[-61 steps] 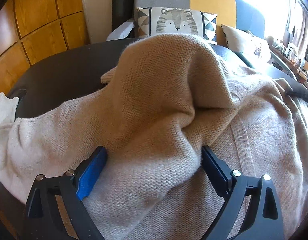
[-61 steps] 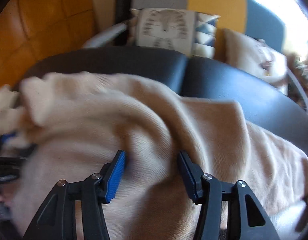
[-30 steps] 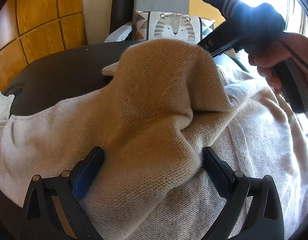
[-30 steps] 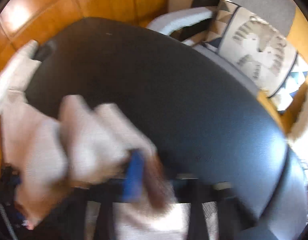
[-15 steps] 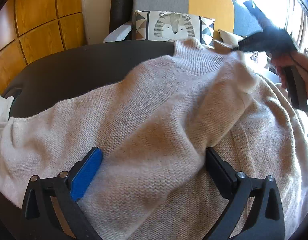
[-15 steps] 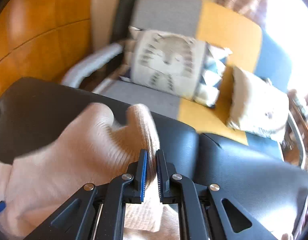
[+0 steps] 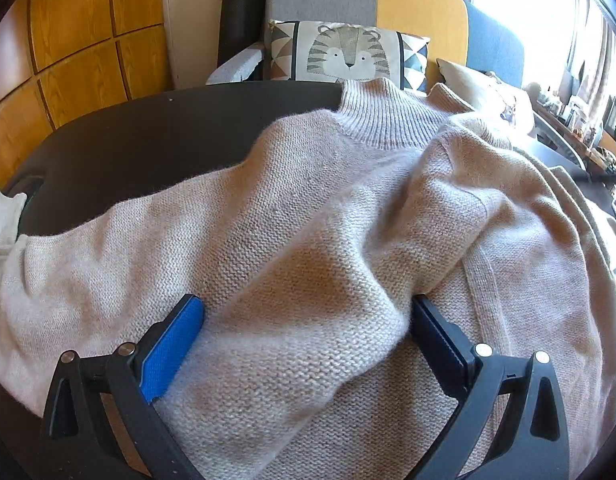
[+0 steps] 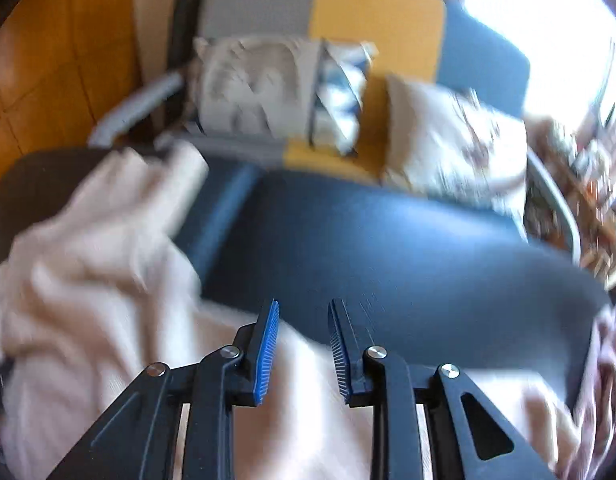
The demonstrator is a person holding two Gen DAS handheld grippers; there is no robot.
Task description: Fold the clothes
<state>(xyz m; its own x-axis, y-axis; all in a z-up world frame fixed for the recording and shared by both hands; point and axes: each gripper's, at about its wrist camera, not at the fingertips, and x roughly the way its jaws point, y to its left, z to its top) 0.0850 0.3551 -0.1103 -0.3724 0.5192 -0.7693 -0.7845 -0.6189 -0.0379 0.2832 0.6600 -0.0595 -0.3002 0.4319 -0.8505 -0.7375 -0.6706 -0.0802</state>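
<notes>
**Beige knit spread over dark tabletop**

Sprawled across a dark, smooth, rounded tabletop [image 7: 156, 136]: a beige sweater [image 7: 308, 216] of fuzzy fine knit, ribbed mock collar [image 7: 381, 120] lying at the far edge. Bunched into a soft rounded ridge between the blue ribbed pads of the left claw [image 7: 308, 332], spread wide and flanking the fold on both sides; actual squeeze impossible to tell. Right claw [image 8: 302, 320] blurred, opening to a narrow gap, nothing pinched between the pads, hovering above the sweater's edge and bare tabletop. Behind: a sofa [image 7: 421, 12] in grey, yellow and blue panels, plus a tiger-print cushion [image 7: 347, 54].
</notes>
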